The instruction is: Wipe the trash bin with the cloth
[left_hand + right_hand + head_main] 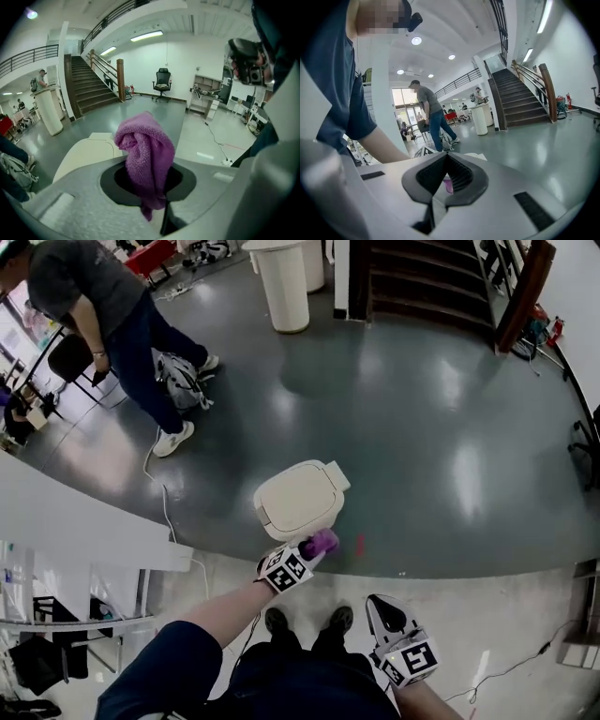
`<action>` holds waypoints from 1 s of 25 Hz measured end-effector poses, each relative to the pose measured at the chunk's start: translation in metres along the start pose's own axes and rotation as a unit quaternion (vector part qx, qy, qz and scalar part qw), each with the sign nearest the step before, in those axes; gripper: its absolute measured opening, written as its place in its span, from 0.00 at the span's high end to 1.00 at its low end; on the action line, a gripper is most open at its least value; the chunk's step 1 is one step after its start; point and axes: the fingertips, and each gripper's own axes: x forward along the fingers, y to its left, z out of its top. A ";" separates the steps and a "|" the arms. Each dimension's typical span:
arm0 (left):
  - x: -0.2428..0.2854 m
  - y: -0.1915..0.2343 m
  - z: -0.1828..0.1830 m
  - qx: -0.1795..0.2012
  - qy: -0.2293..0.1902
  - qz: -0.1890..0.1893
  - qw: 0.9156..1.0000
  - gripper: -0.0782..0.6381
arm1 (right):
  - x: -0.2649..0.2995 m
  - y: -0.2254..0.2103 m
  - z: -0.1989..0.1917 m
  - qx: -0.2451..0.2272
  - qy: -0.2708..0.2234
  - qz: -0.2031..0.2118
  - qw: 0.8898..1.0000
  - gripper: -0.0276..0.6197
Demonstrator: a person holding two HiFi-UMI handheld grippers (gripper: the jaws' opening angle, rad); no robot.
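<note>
The cream trash bin (298,498) with its lid closed stands on the dark floor just in front of my feet. My left gripper (319,545) is shut on a bunched purple cloth (324,541), held at the bin's near edge. In the left gripper view the cloth (145,152) sticks up between the jaws, with the bin lid (86,152) just behind and to the left. Lower right, my right gripper (382,608) hangs apart from the bin, shut on nothing. Its jaws (446,180) meet in the right gripper view.
A person (112,306) walks at the upper left near a backpack (180,381) on the floor. A white counter (75,517) curves along the left, with a cable (165,498) beside it. A white cylinder (283,287) and a staircase (427,282) stand at the back.
</note>
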 end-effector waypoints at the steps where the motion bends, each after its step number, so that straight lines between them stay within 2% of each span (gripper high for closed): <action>1: -0.018 -0.005 0.003 -0.007 -0.014 0.002 1.000 0.80 | 0.002 0.007 0.004 -0.004 -0.001 0.005 1.000 0.94; 7: -0.133 -0.016 0.025 -0.055 -0.104 0.038 0.992 0.80 | 0.022 0.055 0.030 -0.029 -0.016 0.034 0.999 0.94; 14: -0.248 -0.049 0.062 -0.057 -0.199 0.058 0.977 0.80 | 0.037 0.110 0.056 -0.063 -0.026 0.081 0.994 0.94; 20: -0.309 -0.071 0.088 -0.071 -0.265 0.071 0.959 0.80 | 0.044 0.142 0.065 -0.086 -0.028 0.107 0.990 0.94; 25: -0.342 -0.081 0.112 -0.076 -0.305 0.068 0.947 0.80 | 0.048 0.154 0.074 -0.097 -0.033 0.115 0.988 0.94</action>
